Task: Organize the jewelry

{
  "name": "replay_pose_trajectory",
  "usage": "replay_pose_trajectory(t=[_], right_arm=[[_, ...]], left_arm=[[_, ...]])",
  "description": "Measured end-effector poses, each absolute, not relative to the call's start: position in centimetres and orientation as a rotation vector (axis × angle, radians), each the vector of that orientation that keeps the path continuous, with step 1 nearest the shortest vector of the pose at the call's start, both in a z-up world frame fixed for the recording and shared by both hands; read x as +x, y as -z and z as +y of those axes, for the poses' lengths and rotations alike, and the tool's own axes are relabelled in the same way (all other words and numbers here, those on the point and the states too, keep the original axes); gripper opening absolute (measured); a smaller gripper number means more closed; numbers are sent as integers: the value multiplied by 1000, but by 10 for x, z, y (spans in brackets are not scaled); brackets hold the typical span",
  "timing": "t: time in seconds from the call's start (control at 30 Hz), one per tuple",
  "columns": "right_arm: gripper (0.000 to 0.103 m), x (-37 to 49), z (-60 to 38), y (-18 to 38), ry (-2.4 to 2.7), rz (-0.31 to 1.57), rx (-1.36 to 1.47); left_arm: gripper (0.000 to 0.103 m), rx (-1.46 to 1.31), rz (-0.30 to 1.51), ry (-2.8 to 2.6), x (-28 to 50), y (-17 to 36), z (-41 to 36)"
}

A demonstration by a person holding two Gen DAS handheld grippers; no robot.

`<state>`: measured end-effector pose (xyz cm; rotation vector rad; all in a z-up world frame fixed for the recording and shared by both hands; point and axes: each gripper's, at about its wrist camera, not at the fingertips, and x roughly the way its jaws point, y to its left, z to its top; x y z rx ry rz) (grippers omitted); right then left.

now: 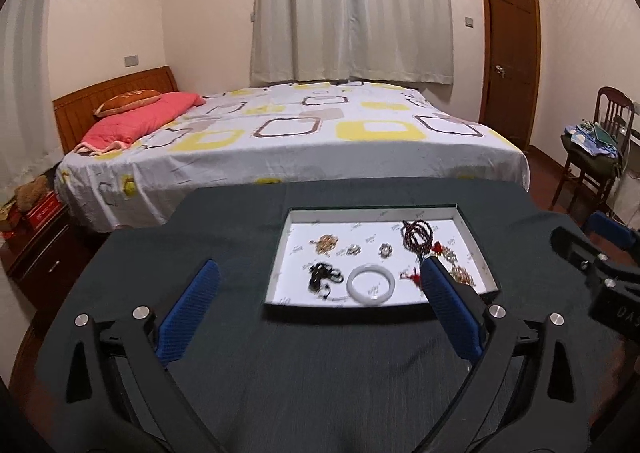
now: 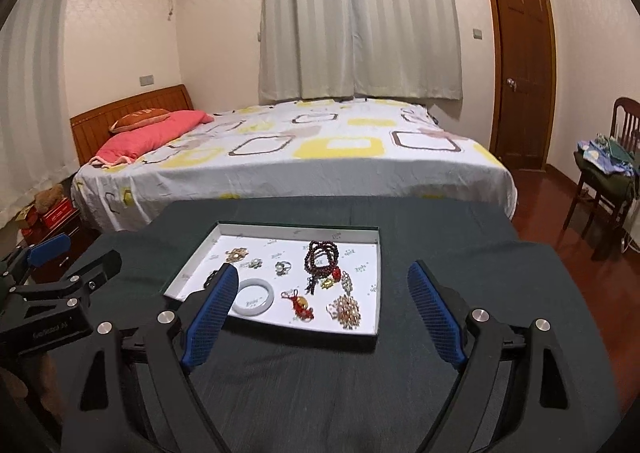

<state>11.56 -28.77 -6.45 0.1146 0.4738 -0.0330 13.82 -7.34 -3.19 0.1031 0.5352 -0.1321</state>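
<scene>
A shallow white tray [image 1: 280,253] [image 2: 376,253] lies on the dark cloth table and holds loose jewelry: a white bangle [image 1: 371,283] [image 2: 256,296], a dark red bead bracelet [image 1: 418,235] [image 2: 322,255], a black piece [image 1: 322,277], a gold brooch [image 1: 326,243] [image 2: 236,253], a ring [image 2: 282,267], a red charm [image 2: 300,303] and a pearl cluster [image 2: 346,311]. My left gripper [image 1: 318,273] is open and empty, just short of the tray's near edge. My right gripper [image 2: 322,277] is open and empty, also at the near edge.
The dark cloth table [image 1: 320,373] [image 2: 320,381] ends near a bed [image 1: 280,141] [image 2: 288,157]. A wooden chair with clothes [image 1: 596,149] [image 2: 608,177] stands at the right. A nightstand [image 1: 36,245] is at the left. The other gripper shows at each view's edge.
</scene>
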Motion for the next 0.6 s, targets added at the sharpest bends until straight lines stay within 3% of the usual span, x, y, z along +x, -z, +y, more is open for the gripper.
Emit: replay_pose_trajectory(t=[0.6], right_arm=[[84,41,-280,38,30,385,95]], left_arm=[[99,51,449,49,44,-3,-37]])
